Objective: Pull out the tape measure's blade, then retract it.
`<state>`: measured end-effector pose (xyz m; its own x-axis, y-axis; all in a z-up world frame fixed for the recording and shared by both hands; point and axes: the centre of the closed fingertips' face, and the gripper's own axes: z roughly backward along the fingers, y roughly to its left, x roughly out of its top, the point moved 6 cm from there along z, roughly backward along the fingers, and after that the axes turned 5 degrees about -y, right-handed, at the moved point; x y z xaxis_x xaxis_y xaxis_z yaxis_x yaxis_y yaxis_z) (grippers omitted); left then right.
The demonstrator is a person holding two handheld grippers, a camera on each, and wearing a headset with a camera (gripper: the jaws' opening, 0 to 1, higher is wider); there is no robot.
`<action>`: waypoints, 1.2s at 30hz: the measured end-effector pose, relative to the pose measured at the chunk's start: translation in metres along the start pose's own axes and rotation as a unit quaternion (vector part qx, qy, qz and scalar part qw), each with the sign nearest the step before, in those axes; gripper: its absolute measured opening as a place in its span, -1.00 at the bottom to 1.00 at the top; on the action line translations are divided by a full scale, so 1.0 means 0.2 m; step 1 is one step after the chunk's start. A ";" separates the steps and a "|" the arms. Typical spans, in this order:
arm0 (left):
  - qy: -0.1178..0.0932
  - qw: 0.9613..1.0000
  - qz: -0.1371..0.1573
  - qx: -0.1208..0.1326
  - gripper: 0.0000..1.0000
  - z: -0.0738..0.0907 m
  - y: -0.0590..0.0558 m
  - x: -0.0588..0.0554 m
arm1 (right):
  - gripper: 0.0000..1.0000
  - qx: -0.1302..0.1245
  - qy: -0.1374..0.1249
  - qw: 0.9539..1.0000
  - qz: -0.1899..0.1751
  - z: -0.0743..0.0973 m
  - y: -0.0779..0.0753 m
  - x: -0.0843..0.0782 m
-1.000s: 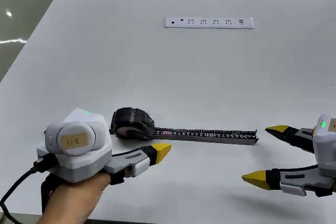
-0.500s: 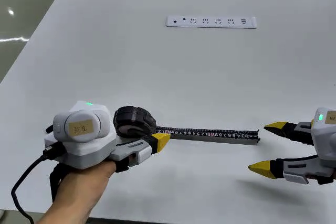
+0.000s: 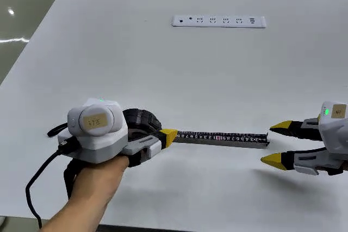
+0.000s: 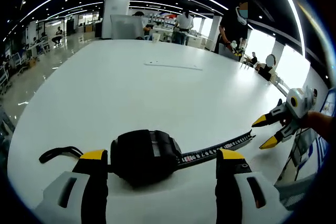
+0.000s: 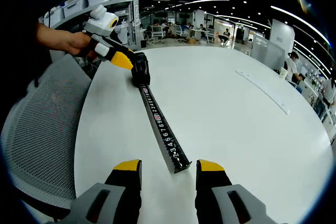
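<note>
The black tape measure case (image 3: 142, 123) lies on the white table (image 3: 163, 69) with its blade (image 3: 220, 138) pulled out to the right. My left gripper (image 3: 157, 129) is open and straddles the case (image 4: 144, 156), one yellow finger on each side. In the left gripper view the case lies between the tips of the left gripper (image 4: 161, 156), without a firm squeeze. My right gripper (image 3: 276, 143) stands open just past the blade's free end. In the right gripper view the blade end (image 5: 179, 163) lies between the tips of the right gripper (image 5: 169, 166).
A white power strip (image 3: 219, 22) lies flat at the far side of the table. The case's black wrist strap (image 4: 58, 153) trails to the left. A grey mesh chair (image 5: 37, 129) stands off the table's near edge. People stand far behind the table.
My left gripper has moved forward and right until its fingers flank the case. My right gripper has come closer to the blade end and its jaws have narrowed. The tape has not moved.
</note>
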<state>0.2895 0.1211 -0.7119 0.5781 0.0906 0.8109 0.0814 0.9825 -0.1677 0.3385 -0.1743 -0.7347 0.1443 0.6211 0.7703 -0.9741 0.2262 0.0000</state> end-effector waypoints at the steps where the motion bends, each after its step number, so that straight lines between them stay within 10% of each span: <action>1: -0.001 1.000 0.003 0.002 0.61 0.00 0.00 0.00 | -0.27 0.001 0.002 1.000 0.002 0.00 -0.01 0.00; 36: 0.007 0.998 0.015 0.052 0.23 -0.09 0.07 -0.04 | -0.72 0.064 0.041 0.993 0.089 -0.10 -0.09 -0.05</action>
<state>0.3007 0.1303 -0.7297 0.5905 0.1177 0.7984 -0.0206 0.9912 -0.1309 0.3577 -0.1687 -0.7547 -0.0247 0.7023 0.7115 -0.9988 0.0127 -0.0472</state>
